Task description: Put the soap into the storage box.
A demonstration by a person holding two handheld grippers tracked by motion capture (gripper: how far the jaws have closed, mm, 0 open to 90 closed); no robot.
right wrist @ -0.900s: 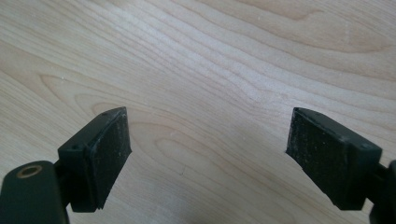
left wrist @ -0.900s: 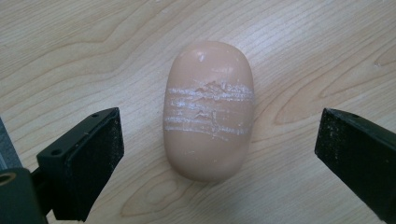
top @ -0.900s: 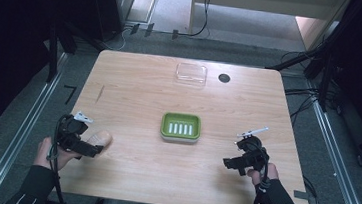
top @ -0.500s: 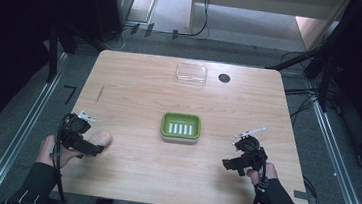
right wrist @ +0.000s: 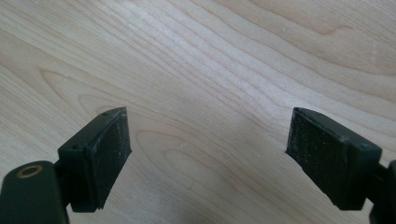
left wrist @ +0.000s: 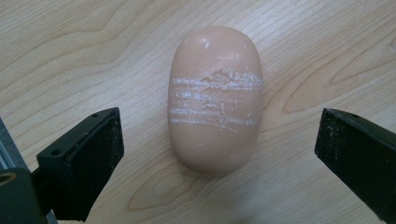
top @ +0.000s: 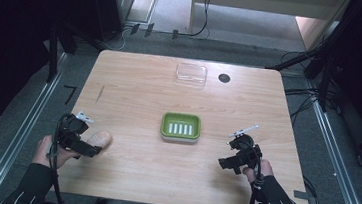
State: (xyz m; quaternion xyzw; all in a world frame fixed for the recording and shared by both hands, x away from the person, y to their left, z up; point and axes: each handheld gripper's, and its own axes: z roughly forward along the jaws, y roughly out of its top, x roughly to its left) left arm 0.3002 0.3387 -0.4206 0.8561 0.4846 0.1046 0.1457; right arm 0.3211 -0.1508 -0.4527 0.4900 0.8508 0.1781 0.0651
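Observation:
A peach-coloured oval soap bar (left wrist: pixel 215 98) with scratched white lines across it lies flat on the wooden table (top: pixel 139 93). My left gripper (left wrist: pixel 219 154) is open, its two black jaws standing wide on either side of the bar without touching it. From above, that bar (top: pixel 98 138) rests at the table's front left, just right of the left gripper (top: pixel 86 147). A green soap dish (top: pixel 181 126) with a white ribbed insert sits mid-table. My right gripper (right wrist: pixel 208 149) is open over bare wood, at the front right in the high view (top: pixel 228 163).
A clear plastic lid or box (top: pixel 191 73) lies at the far side of the table, with a round black cable hole (top: pixel 224 78) beside it. Metal floor rails run along both sides. Cables trail from both grippers.

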